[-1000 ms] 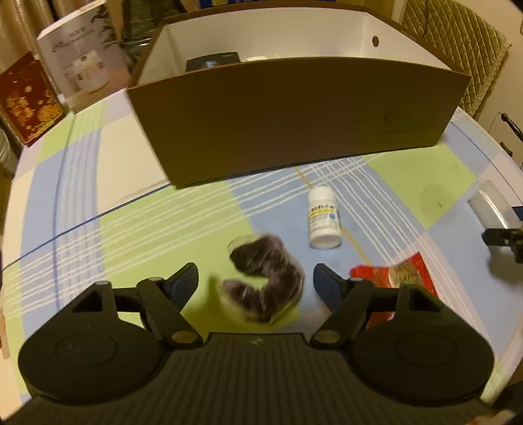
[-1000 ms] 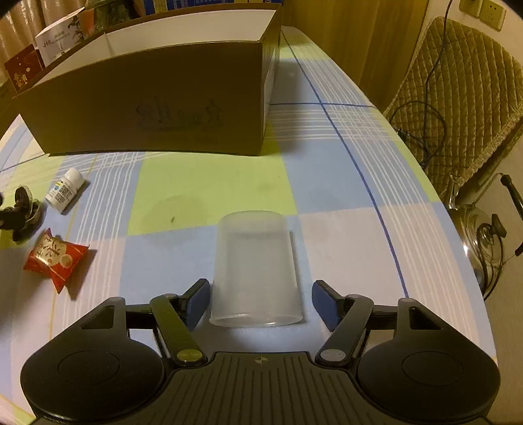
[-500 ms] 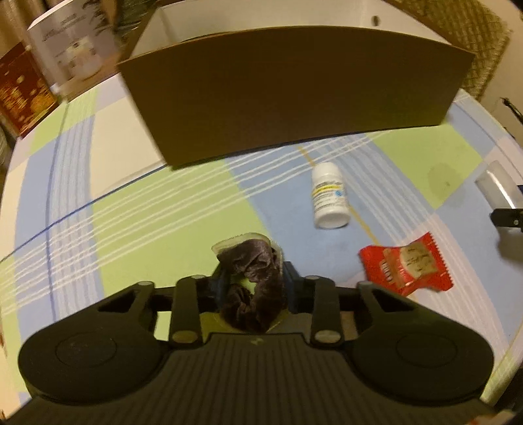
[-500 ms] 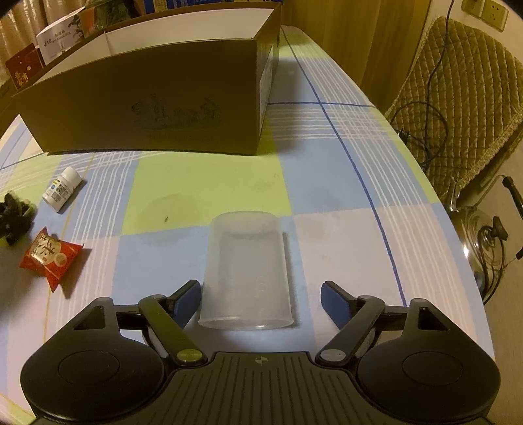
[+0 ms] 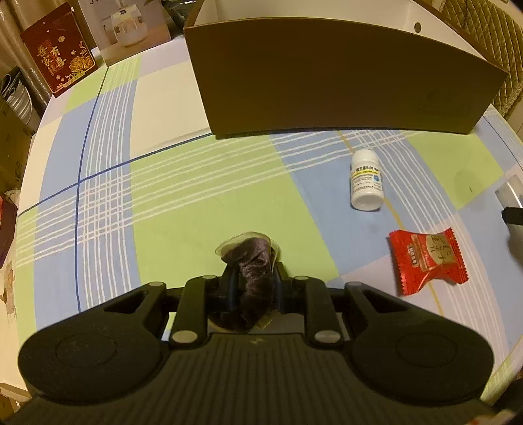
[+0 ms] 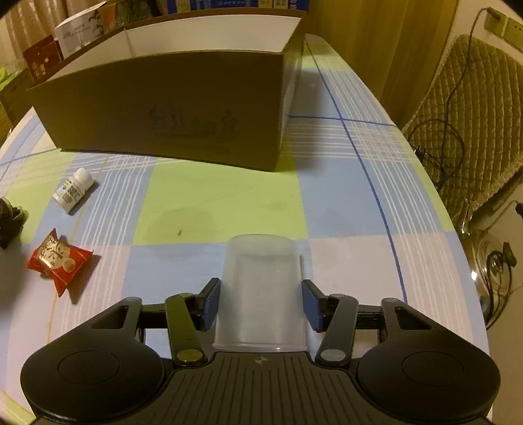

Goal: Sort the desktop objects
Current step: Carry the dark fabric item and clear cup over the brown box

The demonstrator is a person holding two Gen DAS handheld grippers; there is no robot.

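My left gripper (image 5: 253, 281) is shut on a dark purple scrunchie (image 5: 251, 258) in a clear wrapper, low over the checked tablecloth. An upturned translucent plastic cup (image 6: 261, 278) stands between the fingers of my right gripper (image 6: 261, 300). Its jaws are closing, and both pads meet the cup's sides. A white pill bottle (image 5: 366, 183) lies on its side in front of the brown cardboard box (image 5: 343, 85). A red snack packet (image 5: 428, 261) lies to the right of the scrunchie. From the right wrist, the bottle (image 6: 73, 191) and the packet (image 6: 59, 261) lie far left.
The open cardboard box (image 6: 163, 108) fills the back of the table. A red gift box (image 5: 59, 68) and a white appliance carton (image 5: 127, 29) stand at the back left. A quilted chair (image 6: 474, 114) and a kettle (image 6: 490, 261) sit beyond the table's right edge.
My left gripper closed on the scrunchie, which lay loose between open fingers a second ago. My right gripper's fingers widened, then came in against the cup.
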